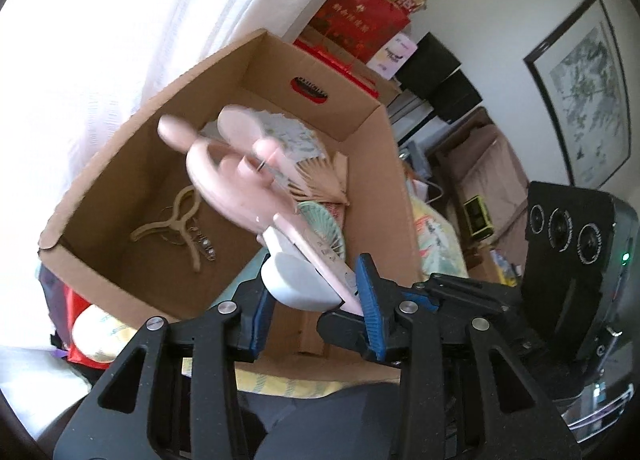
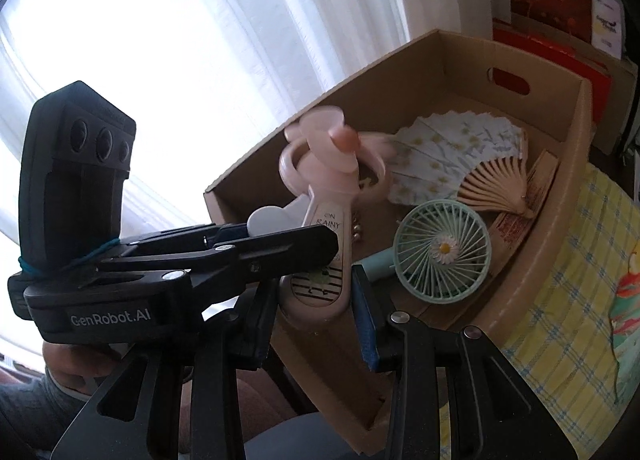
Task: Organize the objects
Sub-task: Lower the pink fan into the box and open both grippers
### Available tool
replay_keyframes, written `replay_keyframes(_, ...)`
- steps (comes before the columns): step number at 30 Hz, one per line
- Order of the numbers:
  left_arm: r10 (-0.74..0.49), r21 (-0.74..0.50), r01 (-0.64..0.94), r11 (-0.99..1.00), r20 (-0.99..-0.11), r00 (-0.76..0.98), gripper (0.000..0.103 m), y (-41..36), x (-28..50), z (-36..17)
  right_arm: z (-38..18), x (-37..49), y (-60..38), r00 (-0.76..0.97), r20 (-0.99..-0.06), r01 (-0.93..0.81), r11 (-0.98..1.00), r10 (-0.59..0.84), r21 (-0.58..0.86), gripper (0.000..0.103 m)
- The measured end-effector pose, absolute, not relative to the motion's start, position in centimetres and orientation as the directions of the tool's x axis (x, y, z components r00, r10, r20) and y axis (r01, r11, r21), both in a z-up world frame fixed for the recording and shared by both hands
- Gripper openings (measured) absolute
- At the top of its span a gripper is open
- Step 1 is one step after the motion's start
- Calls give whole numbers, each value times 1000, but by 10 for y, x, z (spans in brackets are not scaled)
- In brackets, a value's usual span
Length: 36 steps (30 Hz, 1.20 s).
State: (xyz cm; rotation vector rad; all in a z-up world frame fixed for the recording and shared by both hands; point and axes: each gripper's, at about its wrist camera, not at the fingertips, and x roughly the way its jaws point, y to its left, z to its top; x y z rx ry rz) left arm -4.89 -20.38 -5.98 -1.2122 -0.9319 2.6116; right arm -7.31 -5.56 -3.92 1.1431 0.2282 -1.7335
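Note:
My left gripper (image 1: 316,296) is shut on the handle of a pink handheld fan (image 1: 236,175), with a white base part (image 1: 298,280) between the pads, and holds it over the open cardboard box (image 1: 120,147). The same fan (image 2: 320,195) shows in the right wrist view, gripped by the left gripper (image 2: 256,244) from the left. My right gripper (image 2: 316,316) is open, its blue pads either side of the fan's handle end, not clamping it. Inside the box (image 2: 576,163) lie a mint green fan (image 2: 440,250), a folding paper fan (image 2: 460,155) and a beige clip (image 1: 176,219).
White curtains (image 2: 200,39) hang behind the box. Red gift bags (image 1: 360,19) stand at the far side. A yellow checked cloth (image 2: 560,300) covers the surface under the box. Black boxes (image 1: 440,75) and a framed picture (image 1: 588,91) are at the right.

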Motion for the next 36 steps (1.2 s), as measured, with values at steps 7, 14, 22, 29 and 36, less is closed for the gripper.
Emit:
replay_keyframes(7, 334, -555, 157, -817, -677, -656, 41, -207, -43, -60, -47, -84, -61, -25, -791, 802, -485, -611, 349, 35)
replay_keyframes(14, 335, -579, 180, -795, -667, -666, 62, -217, -37, -53, -51, -83, -66, -37, -821, 819, -488, -570, 302, 35)
replay_keyframes(22, 301, -592, 190, -784, -629, -717, 73, -239, -20, -30, -62, -76, -77, -101, -863, 848, -497, -494, 185, 34)
replay_keyframes(29, 314, -587, 177, -790, -636, -705, 79, -232, -26, -28, -53, -72, -66, -102, -855, 841, -503, -508, 199, 43)
replay_keyframes(36, 289, -545, 159, -823, -643, -709, 92, -221, -28, -19, -21, -73, -23, -150, -803, 797, -551, -577, 247, 54)
